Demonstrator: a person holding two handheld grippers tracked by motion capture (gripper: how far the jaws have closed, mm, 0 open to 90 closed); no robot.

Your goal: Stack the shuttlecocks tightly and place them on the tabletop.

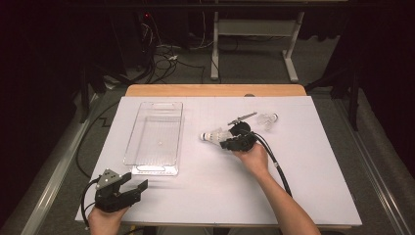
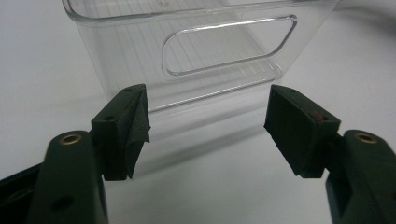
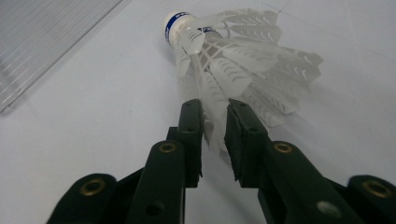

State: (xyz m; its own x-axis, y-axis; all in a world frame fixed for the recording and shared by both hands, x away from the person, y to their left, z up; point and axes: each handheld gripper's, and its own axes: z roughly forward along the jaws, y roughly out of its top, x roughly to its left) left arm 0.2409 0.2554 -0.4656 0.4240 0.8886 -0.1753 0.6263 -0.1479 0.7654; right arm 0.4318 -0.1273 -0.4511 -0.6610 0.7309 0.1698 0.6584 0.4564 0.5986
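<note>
A white feather shuttlecock (image 1: 214,135) (image 3: 243,60) lies on its side on the white table top (image 1: 205,186), its blue-banded cork pointing left toward the clear bin (image 1: 156,134). My right gripper (image 1: 226,142) (image 3: 215,135) reaches the skirt from the right. Its jaws stand a narrow gap apart around a feather edge, and the pads do not visibly press on it. Near the front left corner my left gripper (image 1: 137,183) (image 2: 208,130) is wide open with nothing between its fingers, facing the bin's near end wall (image 2: 201,51) with its handle slot.
A second pale shuttlecock (image 1: 268,119) and a small metal clip (image 1: 243,117) lie behind the right hand. The right gripper's cable (image 1: 276,164) trails back along the forearm. A wooden table edge (image 1: 215,90) shows at the far side.
</note>
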